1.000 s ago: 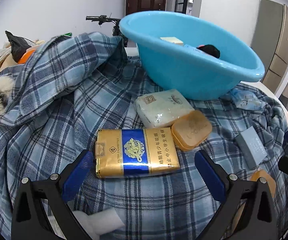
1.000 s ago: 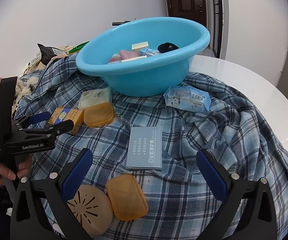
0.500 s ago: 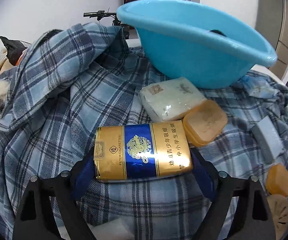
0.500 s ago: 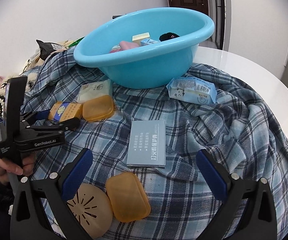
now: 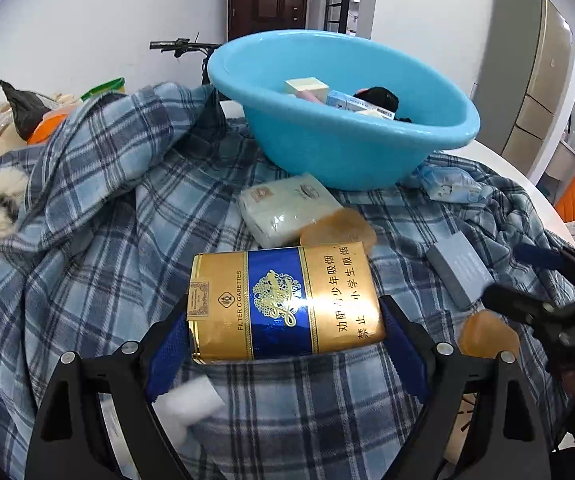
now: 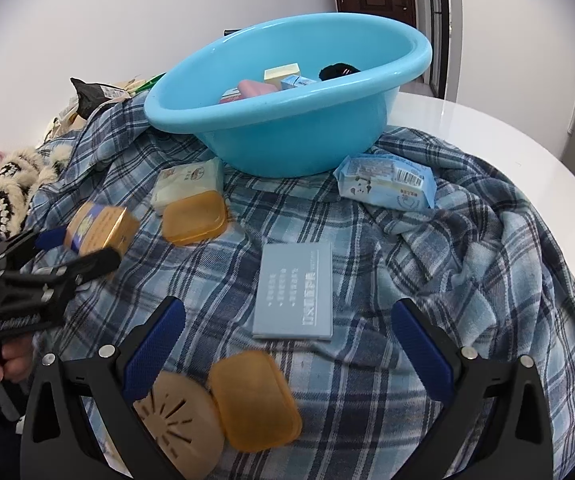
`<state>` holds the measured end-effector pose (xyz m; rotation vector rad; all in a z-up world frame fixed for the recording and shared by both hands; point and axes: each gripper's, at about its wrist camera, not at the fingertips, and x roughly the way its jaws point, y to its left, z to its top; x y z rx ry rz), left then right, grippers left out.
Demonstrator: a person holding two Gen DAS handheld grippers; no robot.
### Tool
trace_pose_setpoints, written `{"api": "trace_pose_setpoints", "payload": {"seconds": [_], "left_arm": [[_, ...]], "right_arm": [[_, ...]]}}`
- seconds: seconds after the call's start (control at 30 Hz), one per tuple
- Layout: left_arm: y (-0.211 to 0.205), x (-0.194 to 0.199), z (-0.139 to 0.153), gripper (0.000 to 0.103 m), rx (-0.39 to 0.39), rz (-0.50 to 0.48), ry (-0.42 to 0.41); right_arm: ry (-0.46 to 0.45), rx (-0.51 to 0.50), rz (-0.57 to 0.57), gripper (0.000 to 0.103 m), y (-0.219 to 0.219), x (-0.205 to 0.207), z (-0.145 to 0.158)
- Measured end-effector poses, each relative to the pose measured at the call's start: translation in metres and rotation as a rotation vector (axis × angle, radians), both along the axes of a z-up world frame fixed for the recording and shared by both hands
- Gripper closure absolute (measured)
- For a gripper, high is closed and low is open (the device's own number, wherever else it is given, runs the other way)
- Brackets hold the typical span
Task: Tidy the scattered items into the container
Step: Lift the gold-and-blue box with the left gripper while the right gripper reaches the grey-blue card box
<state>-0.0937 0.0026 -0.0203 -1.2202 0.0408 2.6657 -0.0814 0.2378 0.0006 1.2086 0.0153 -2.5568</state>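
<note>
Cigarettes, a gold and blue pack, were held crosswise in the left hand-held gripper, its blue pads pressed against both ends, and the pack appeared raised just off the plaid cloth covering the bench. The carrying step was judged to be in hand: the pack was gripped but not yet in the blue basin, which stood beyond it and already held several small items. A lift over the near rim and a release inside were judged to be called for next. The right hand-held gripper was spread wide and empty, poised above a grey-blue card packet. Two orange soap boxes, a white tissue pack and a blue wipes pack were left scattered on the cloth.
</note>
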Motion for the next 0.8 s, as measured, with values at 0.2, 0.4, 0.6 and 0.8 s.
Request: {"api": "trace_pose_setpoints", "payload": {"seconds": [0.2, 0.4, 0.6, 0.8], "left_arm": [[-0.005, 0.006, -0.005, 0.013, 0.017, 0.013, -0.026], [-0.005, 0.005, -0.004, 0.013, 0.028, 0.003, -0.026], [-0.002, 0.003, -0.001, 0.013, 0.038, -0.003, -0.019], [0.0, 0.005, 0.002, 0.013, 0.044, -0.008, -0.01]], "right_arm": [[0.019, 0.055, -0.021, 0.0, -0.004, -0.013, -0.009], [0.014, 0.079, -0.021, 0.0, -0.008, -0.022, -0.02], [-0.006, 0.074, -0.027, 0.035, -0.006, -0.027, -0.027], [0.015, 0.075, -0.025, 0.056, -0.003, -0.017, -0.016]]}}
